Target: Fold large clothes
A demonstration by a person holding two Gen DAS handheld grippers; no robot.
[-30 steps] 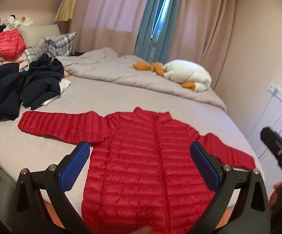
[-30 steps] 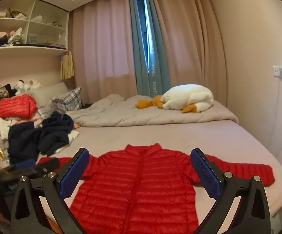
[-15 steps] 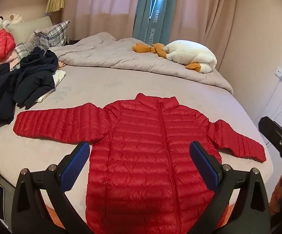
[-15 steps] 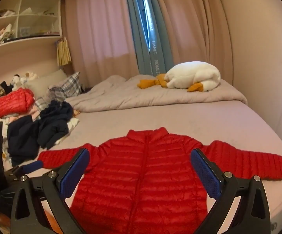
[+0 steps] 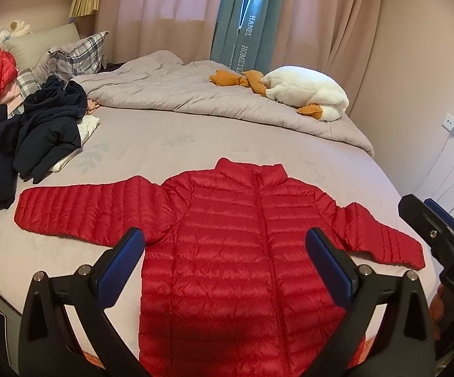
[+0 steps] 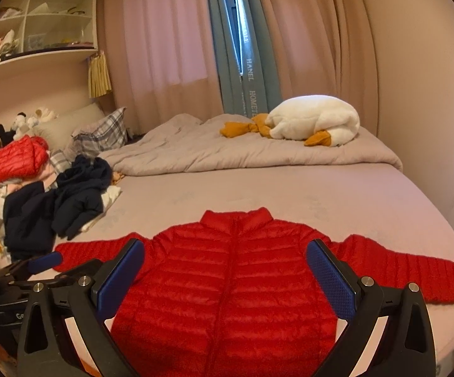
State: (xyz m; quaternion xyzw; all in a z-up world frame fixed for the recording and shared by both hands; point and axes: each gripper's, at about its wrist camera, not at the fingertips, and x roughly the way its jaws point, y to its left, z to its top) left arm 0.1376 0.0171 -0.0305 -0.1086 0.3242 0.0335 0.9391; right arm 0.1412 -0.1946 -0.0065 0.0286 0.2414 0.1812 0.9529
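While spread flat, red jacket (image 5: 242, 235), hem at bed edge (image 5: 4, 270).

The bed (image 5: 151, 144) carries everything under a pale grey sheet. A red jacket (image 5: 242, 251) lies flat near the front edge, zipped, both sleeves spread out sideways. At the left sits a heap of dark clothes (image 5: 45, 125), with a second red jacket (image 6: 15, 160) bundled beyond it. Far across, a grey quilt (image 5: 195, 94) lies rumpled, a white plush goose (image 5: 305, 92) resting on it, and a plaid pillow (image 5: 73, 58) at far left.
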